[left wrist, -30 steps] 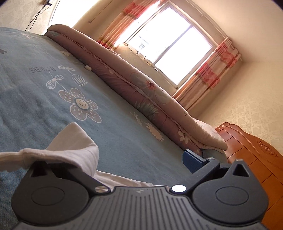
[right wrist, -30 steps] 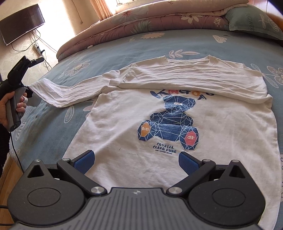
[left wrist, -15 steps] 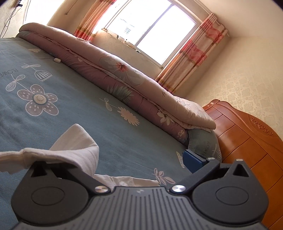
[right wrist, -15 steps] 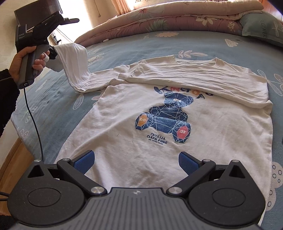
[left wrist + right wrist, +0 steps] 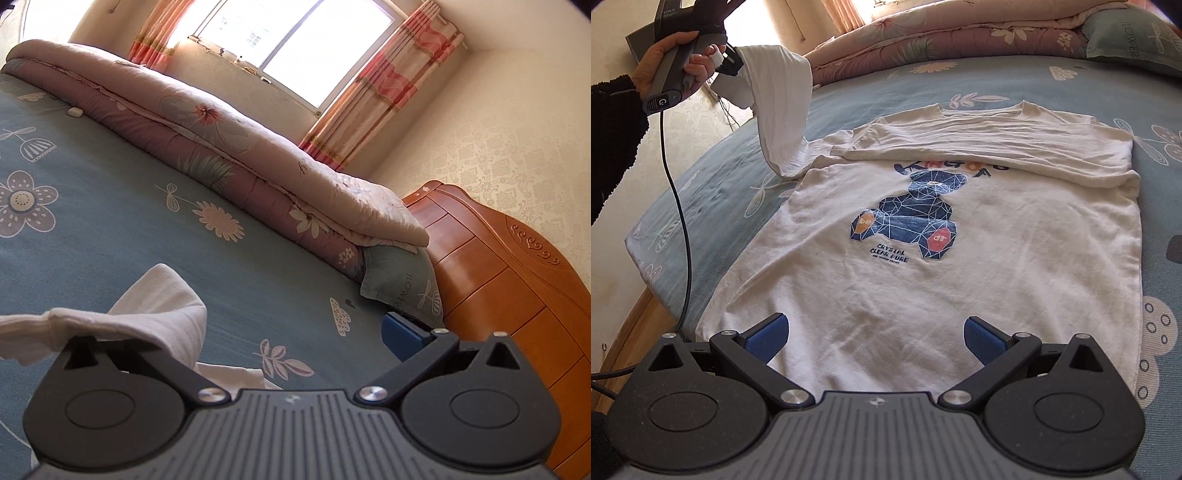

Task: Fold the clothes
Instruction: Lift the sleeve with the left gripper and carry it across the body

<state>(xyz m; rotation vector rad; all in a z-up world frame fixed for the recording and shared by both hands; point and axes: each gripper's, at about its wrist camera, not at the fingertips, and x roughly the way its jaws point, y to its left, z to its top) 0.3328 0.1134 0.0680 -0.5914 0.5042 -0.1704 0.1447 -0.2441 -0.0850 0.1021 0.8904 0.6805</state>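
— How far along are you?
— Your left tool (image 5: 729,62), at ten o'clock, is clamped on the lifted left sleeve (image 5: 779,103); the other sleeve (image 5: 997,144) already lies across the sweatshirt (image 5: 886,280), flat on the bed (image 5: 713,192).
— And what's left?
— Your right tool (image 5: 875,338), fingers apart at six o'clock, holds nothing; body folds remain.

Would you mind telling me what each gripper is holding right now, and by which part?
The left gripper holds the white shirt by the cuff end of its long sleeve, lifted off the bed. The right gripper is open and holds nothing.
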